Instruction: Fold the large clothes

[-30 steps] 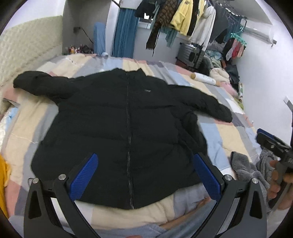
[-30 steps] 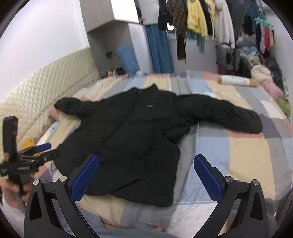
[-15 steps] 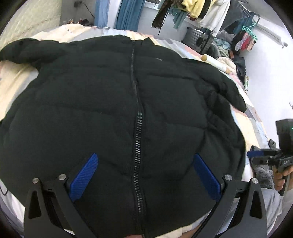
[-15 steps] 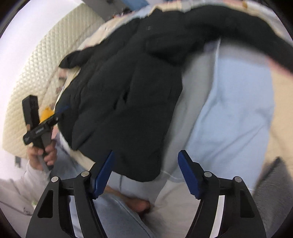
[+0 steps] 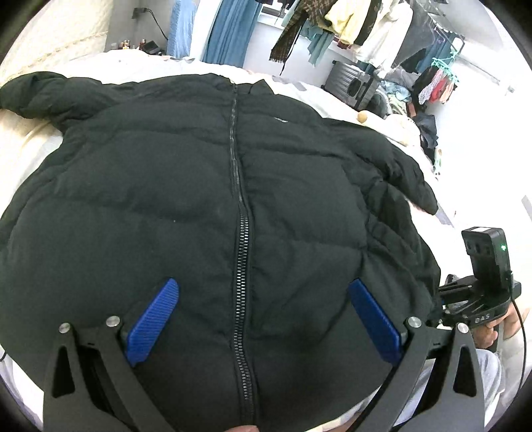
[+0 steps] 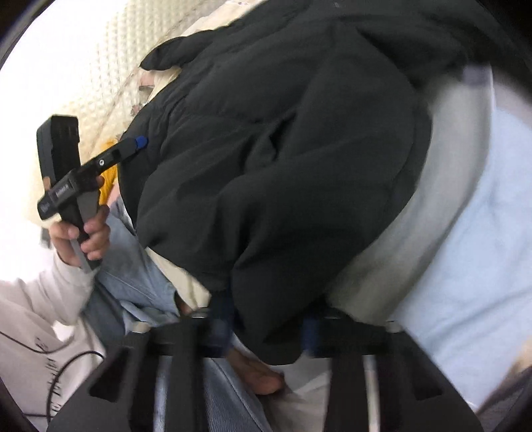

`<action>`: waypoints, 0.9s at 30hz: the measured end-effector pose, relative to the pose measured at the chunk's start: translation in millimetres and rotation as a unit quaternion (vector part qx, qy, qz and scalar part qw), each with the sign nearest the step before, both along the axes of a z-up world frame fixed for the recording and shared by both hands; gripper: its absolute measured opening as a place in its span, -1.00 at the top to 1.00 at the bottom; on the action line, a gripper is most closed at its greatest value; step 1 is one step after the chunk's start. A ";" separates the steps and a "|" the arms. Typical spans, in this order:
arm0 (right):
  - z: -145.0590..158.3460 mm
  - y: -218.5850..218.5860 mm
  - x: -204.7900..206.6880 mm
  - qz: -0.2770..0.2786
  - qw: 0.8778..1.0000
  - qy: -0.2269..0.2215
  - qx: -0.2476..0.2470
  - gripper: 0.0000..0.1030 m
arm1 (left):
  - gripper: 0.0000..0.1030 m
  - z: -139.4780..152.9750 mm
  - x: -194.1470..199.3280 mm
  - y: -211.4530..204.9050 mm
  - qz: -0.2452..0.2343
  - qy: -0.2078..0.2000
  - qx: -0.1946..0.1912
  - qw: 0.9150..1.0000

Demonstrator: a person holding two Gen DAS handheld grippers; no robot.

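Observation:
A large black puffer jacket [image 5: 232, 206] lies front up on the bed, zipper closed, sleeves spread to both sides. My left gripper [image 5: 262, 319] is open, its blue fingers [image 5: 153, 319] hovering over the lower front astride the zipper. In the right wrist view, blurred by motion, the jacket's lower right hem corner [image 6: 266, 325] sits between my right gripper's fingers [image 6: 219, 319]; the jaws have narrowed around it, and whether they pinch the cloth I cannot tell. The right gripper also shows in the left wrist view [image 5: 478, 299] at the jacket's right edge.
The bed [image 6: 465, 266] has a patchwork cover and a quilted headboard [image 6: 109, 66] on the left. A clothes rack [image 5: 349, 23] and a suitcase [image 5: 352, 83] stand behind the bed. The person's jeans and bare foot [image 6: 262, 375] are at the near edge.
Both grippers have dropped closer to the jacket. The right gripper has moved onto the lower right hem corner and its jaws have narrowed; the left stays open over the zipper.

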State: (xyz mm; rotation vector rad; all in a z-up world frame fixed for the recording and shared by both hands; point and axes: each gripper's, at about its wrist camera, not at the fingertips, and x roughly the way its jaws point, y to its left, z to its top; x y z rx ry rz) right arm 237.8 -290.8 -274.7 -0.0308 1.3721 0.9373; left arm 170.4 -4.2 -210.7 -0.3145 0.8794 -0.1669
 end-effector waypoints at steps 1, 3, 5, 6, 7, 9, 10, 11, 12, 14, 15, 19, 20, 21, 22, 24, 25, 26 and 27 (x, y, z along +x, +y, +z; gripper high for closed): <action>8.9 -5.2 -2.7 -0.004 1.000 -0.011 0.006 0.71 | -1.00 2.3 -0.2 0.6 0.000 -0.003 0.001 1.000; 27.4 -12.2 -11.0 -0.009 0.999 -0.029 0.018 0.73 | -1.00 8.0 -3.9 1.5 0.001 -0.011 0.008 1.000; 48.0 -16.7 -24.3 -0.002 0.998 -0.053 0.022 0.74 | -1.00 12.8 -6.4 2.9 0.003 -0.019 0.013 1.000; 57.2 -17.7 -30.7 -0.001 0.998 -0.062 0.024 0.74 | -1.00 14.5 -7.8 4.1 0.006 -0.022 0.018 1.000; 66.6 -18.9 -37.6 0.001 0.997 -0.072 0.025 0.75 | -1.00 15.5 -8.3 4.8 0.008 -0.025 0.021 0.999; 79.4 -21.8 -47.5 0.007 0.996 -0.087 0.020 0.75 | -1.00 15.7 -8.5 6.6 0.013 -0.025 0.031 0.999; 79.8 -21.4 -50.3 0.006 0.996 -0.088 0.018 0.75 | -1.00 14.5 -8.3 8.0 0.017 -0.024 0.036 0.999; 78.7 -24.3 -51.5 0.003 0.996 -0.082 0.018 0.75 | -1.00 12.5 -7.8 9.8 0.020 -0.021 0.040 0.999; 72.6 -30.9 -50.4 -0.004 0.997 -0.070 0.013 0.75 | -1.00 9.4 -6.7 11.6 0.024 -0.017 0.044 0.999; 58.9 -29.2 -48.7 -0.013 0.999 -0.050 0.007 0.75 | -1.00 2.6 -4.4 13.1 0.029 -0.009 0.060 0.998; 51.6 -31.0 -48.0 -0.015 0.999 -0.040 0.003 0.75 | -1.00 -0.6 -2.9 13.2 0.029 -0.004 0.068 0.997; 21.0 -34.4 -41.1 -0.018 1.000 -0.003 -0.005 0.75 | -1.00 -15.4 2.8 9.8 0.026 0.013 0.105 0.994; 14.3 -36.5 -38.3 -0.020 1.000 0.007 -0.005 0.75 | -0.99 -18.2 3.1 7.7 0.025 0.016 0.113 0.993; 10.1 -34.9 -37.4 -0.023 1.000 0.015 -0.005 0.75 | -0.99 -22.5 4.2 4.2 0.022 0.020 0.125 0.992; 3.4 -35.9 -35.0 -0.026 0.999 0.024 -0.006 0.75 | -0.99 -25.7 4.3 1.8 0.021 0.023 0.133 0.991; -4.3 -37.4 -33.6 -0.030 0.999 0.037 -0.006 0.75 | -0.99 -31.5 5.4 -1.9 0.018 0.030 0.146 0.989; -7.7 -39.6 -31.9 -0.033 0.998 0.044 -0.002 0.75 | -0.99 -32.9 5.5 -3.5 0.018 0.030 0.152 0.988; -8.9 -41.2 -31.4 -0.039 0.998 0.049 0.003 0.75 | -1.00 -32.7 5.4 -4.0 0.019 0.029 0.153 0.988; -7.5 -43.9 -30.9 -0.046 0.997 0.055 0.009 0.75 | -1.00 -32.1 5.8 -3.5 0.020 0.029 0.152 0.988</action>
